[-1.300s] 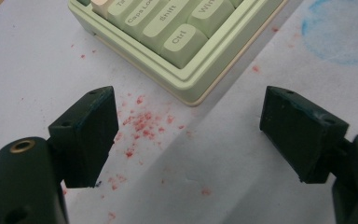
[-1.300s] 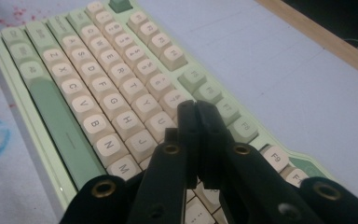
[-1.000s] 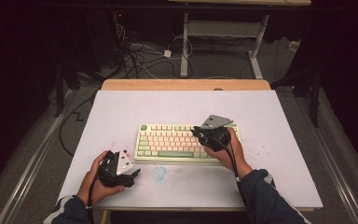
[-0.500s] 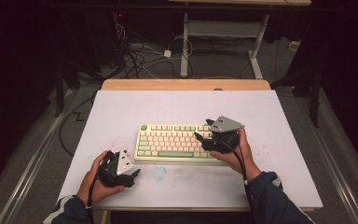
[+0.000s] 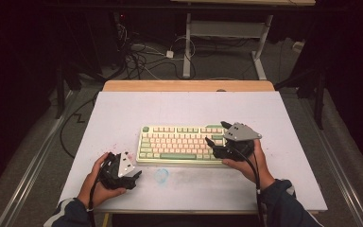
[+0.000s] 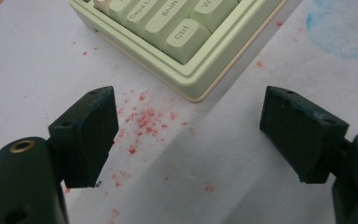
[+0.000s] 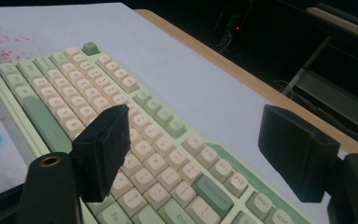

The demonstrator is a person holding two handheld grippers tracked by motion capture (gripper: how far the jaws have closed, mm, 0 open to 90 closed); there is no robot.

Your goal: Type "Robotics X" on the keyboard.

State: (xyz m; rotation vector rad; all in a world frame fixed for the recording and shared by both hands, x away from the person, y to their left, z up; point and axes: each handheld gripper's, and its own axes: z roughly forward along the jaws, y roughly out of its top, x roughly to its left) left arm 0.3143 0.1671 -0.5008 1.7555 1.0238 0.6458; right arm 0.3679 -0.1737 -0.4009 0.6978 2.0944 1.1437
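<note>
My right gripper (image 5: 216, 134), jaws just spread wide and empty, hovers over the right end of the keyboard (image 5: 179, 143), whose long axis runs leftward across the table (image 5: 123, 109). My left gripper (image 5: 134, 176), likewise wide, waits near its front-left corner.

On the keyboard (image 6: 177, 42) in the left gripper view we read "Ctrl" on the corner key (image 6: 185, 38), "Shift" on the key at its 11 o'clock and "Caps L" — cut off — on the next one up. In the right gripper view, the keyboard's (image 7: 121, 121) legends are too blurred to read — F-row numbers only faintly.
</note>
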